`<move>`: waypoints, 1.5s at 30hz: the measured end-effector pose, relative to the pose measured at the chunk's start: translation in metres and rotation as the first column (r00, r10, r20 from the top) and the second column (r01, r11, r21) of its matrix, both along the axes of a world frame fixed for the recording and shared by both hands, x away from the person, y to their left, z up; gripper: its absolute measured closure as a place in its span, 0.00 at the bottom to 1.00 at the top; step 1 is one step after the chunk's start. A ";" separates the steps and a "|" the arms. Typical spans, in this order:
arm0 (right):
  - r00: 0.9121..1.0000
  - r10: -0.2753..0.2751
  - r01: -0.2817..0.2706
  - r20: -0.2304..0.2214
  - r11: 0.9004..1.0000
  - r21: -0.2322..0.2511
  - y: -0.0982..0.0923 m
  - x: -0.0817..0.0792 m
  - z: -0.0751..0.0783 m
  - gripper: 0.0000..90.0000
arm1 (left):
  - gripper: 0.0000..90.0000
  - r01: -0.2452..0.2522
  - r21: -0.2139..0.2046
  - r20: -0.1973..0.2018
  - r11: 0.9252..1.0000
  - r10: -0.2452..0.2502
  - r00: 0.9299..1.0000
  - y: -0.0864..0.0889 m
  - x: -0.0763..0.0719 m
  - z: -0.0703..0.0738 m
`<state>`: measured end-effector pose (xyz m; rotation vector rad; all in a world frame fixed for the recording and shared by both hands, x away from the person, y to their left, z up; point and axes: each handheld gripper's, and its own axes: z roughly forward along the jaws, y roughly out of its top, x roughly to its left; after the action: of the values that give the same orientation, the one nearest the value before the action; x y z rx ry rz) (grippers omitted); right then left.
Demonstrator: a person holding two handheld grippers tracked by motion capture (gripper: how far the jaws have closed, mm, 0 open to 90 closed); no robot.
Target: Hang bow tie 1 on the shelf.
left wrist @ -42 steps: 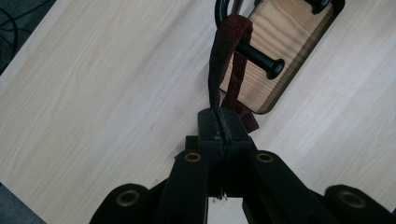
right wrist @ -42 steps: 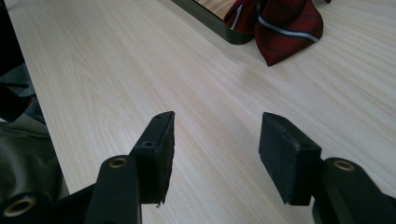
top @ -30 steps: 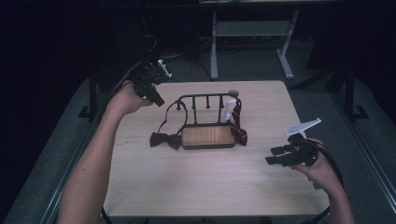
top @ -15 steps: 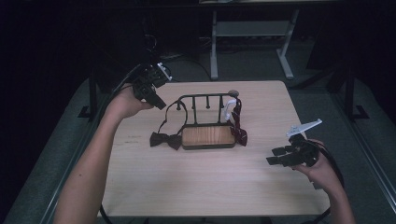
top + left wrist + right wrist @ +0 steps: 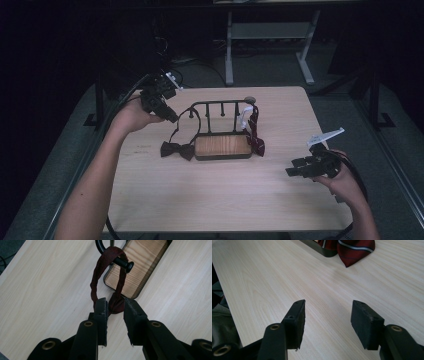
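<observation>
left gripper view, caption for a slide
Left gripper closing around a dark red strap looped over a rack peg.

dark bow tie (image 5: 177,149) strap looped on rack (image 5: 220,127) peg, bow on table.

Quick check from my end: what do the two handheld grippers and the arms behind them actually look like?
Both are black. The left gripper has two flat, blocky jaws with brass-coloured rivets at the pivots, and so does the right gripper. From the high view, a dark cable trails from each, and the right gripper carries a pale grey plate on top. Both forearms are bare, with no sleeves in sight.
</observation>
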<state>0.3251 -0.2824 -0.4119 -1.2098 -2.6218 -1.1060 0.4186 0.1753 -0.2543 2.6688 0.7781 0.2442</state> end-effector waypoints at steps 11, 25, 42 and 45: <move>1.000 -0.012 0.012 -0.006 1.000 0.001 -0.004 0.000 -0.002 0.50 | 0.79 0.019 -0.021 -0.004 1.000 -0.019 1.000 0.002 -0.003 -0.002; 1.000 -0.016 0.016 -0.005 1.000 -0.001 -0.005 0.000 -0.002 0.50 | 0.78 0.048 -0.038 -0.005 0.998 -0.048 0.999 0.002 -0.014 -0.006; 1.000 -0.019 0.019 -0.004 1.000 -0.003 -0.006 0.000 -0.002 0.50 | 0.76 0.043 -0.077 -0.002 0.996 -0.044 0.999 0.015 -0.024 -0.018; 1.000 -0.021 0.021 -0.007 1.000 -0.003 -0.006 0.000 -0.002 0.50 | 0.75 0.047 -0.077 -0.001 0.996 -0.047 0.999 0.016 -0.027 -0.020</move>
<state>0.3251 -0.2885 -0.4142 -1.2424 -2.6129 -1.0992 0.3912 0.1911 -0.2741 2.6113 0.7103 0.1951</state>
